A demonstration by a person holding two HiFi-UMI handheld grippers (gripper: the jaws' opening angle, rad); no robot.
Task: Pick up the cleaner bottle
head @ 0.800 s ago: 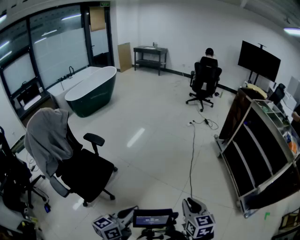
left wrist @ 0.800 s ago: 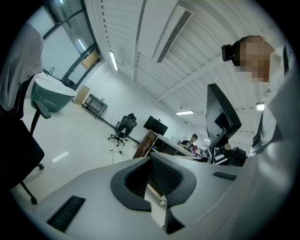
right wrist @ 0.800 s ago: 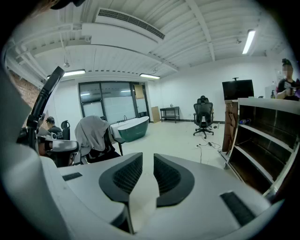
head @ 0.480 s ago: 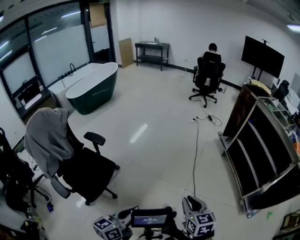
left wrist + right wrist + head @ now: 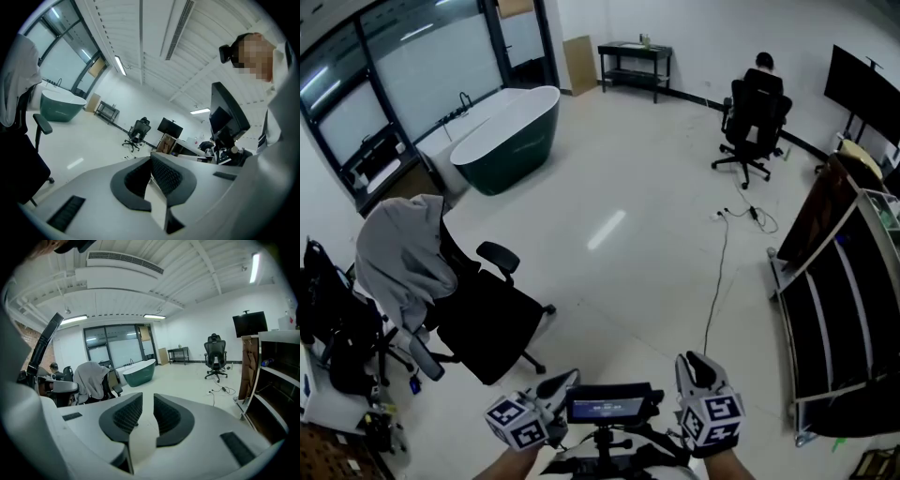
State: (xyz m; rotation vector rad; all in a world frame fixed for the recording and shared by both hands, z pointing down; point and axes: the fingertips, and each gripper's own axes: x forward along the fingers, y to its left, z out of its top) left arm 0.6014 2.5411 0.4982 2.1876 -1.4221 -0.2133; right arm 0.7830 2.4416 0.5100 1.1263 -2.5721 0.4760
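Change: the person's gaze has dipped toward the floor (image 5: 656, 216), tongs now fuller in sight | left tongs (image 5: 565, 381) pressed together, empty | right tongs (image 5: 688, 362) narrowly apart, empty | cleaner bottle nowhere visible, so probably still searching

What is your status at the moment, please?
Left claw shut, empty; right claw slightly open, empty. Cleaner bottle not in sight. Office chair close on the left, cable across the floor ahead.

The left tool (image 5: 562, 382) and right tool (image 5: 694, 364) show higher in the head view than before
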